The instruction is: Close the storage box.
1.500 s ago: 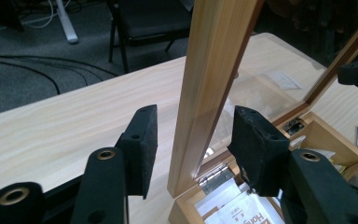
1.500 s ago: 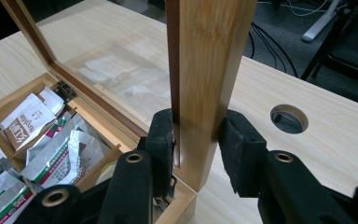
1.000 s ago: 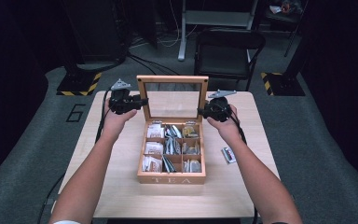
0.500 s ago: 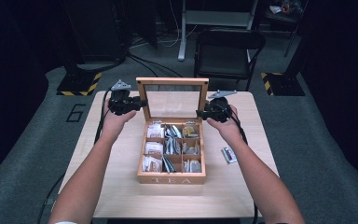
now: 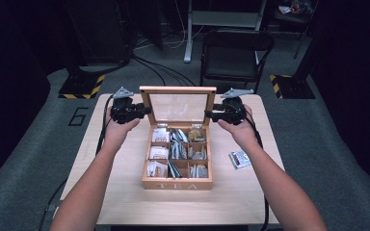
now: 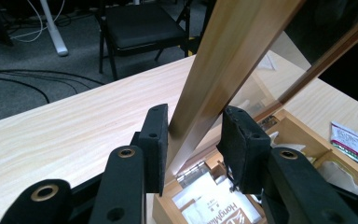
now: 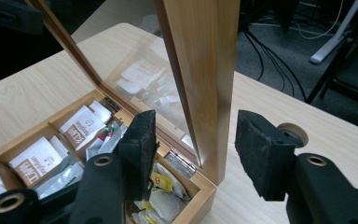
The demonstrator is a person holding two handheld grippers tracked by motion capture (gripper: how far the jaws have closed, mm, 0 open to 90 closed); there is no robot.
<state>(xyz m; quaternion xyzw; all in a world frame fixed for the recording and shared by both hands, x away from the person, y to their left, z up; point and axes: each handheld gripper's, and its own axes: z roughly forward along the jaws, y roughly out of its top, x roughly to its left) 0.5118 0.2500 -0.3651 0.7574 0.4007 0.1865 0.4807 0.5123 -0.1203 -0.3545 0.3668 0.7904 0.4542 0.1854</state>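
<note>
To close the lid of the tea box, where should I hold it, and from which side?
Grip the lid by its wooden side rails, not the glass pane. It stands upright on rear hinges, so each rail edge faces outward: come in level from the left and right, as the left tool does, clamped on its rail.

Pale wood-grain table stands on grey carpet floor. Black folding chair behind it. White desk leg and loose black cables beyond. Yellow-black hazard-striped base plates on both sides. Surroundings dark.
</note>
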